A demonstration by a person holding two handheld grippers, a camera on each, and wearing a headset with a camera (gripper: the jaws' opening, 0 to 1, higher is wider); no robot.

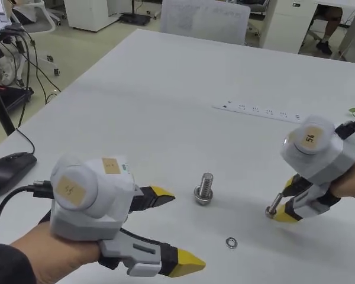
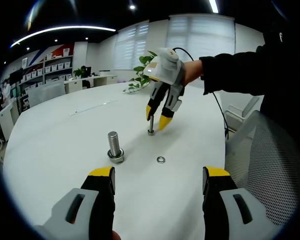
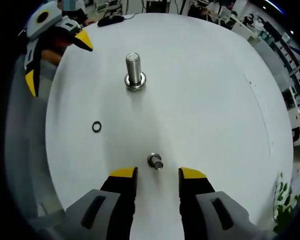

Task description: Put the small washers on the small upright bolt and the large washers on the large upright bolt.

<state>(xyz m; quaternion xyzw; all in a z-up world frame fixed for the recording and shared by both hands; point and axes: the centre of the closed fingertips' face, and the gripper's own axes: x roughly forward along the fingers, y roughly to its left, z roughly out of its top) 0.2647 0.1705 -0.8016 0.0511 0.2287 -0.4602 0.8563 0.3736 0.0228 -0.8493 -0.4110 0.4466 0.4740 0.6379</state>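
Your left gripper (image 1: 178, 228) is spread wide, empty; your right gripper (image 1: 287, 199) has jaws apart, tips beside the small bolt (image 1: 273, 207)

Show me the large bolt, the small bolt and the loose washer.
large bolt (image 1: 206, 183), head view, on its threaded shaft.
small bolt (image 3: 155, 162), right gripper view, on its top end.
loose washer (image 1: 228, 243), head view, on the ring's left side.
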